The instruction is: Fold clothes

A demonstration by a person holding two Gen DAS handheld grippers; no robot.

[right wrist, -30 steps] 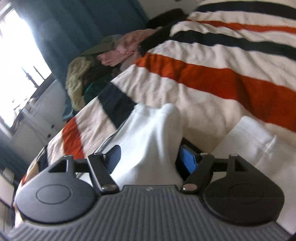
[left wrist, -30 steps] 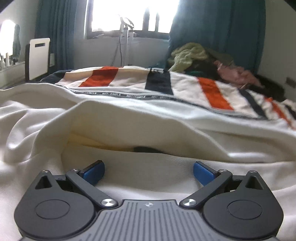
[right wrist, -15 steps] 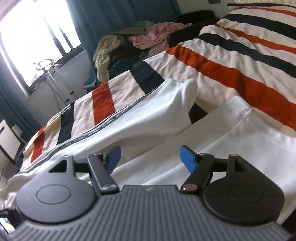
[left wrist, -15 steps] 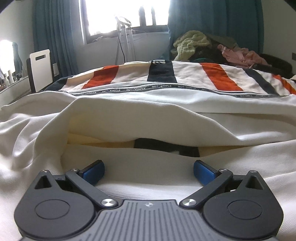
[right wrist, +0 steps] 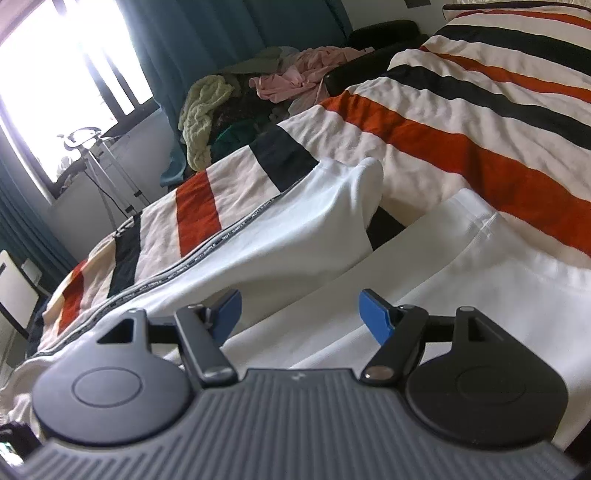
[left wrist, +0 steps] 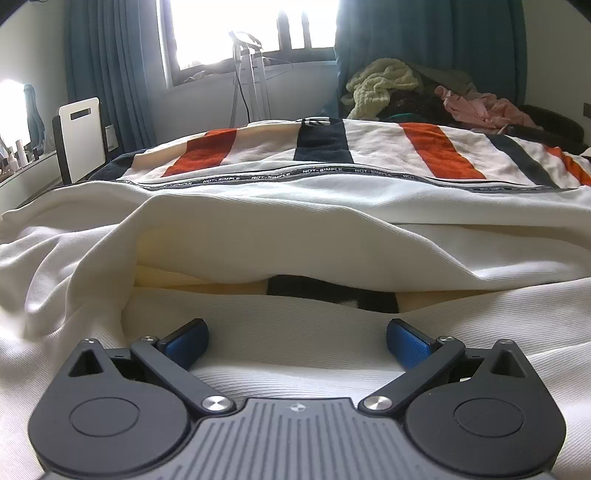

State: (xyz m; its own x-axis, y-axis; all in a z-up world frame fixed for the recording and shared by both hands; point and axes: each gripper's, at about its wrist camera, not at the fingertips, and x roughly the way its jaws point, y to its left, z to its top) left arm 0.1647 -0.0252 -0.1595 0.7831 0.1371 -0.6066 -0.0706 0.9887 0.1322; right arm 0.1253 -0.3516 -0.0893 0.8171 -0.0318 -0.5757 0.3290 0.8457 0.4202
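- We held our left claw [left wrist: 297, 341] low over the white garment [left wrist: 295, 236], its blue fingers [left wrist: 184, 341] spread wide apart with only ribbed cloth lying between them and nothing gripped.
- Our right claw [right wrist: 300, 314] was likewise spread open above the same garment [right wrist: 424, 295], its blue fingers [right wrist: 375, 319] clear of the fabric as far as we could tell.
- Just ahead of the left claw, the garment rose in a loose fold that gaped like a mouth, with a yellowish layer and a dark patch showing inside the gap.
- From the right wrist view, a white sleeve [right wrist: 332, 206] lay stretched out beyond the claw, its rounded end resting on the bed.
- A dark printed band [left wrist: 332, 173] ran along the far edge of the garment.
- The garment lay spread on the bed's striped blanket [left wrist: 369, 144], cream with orange and dark stripes.
- Past the bed, a pile of clothes [left wrist: 384, 86] sat heaped at the far right, pale green and pink pieces on top.
- Farthest off stood a metal stand [left wrist: 255, 81] below the bright window [left wrist: 240, 29], teal curtains [left wrist: 424, 44] at its sides, and a white chair [left wrist: 83, 138] at the left.
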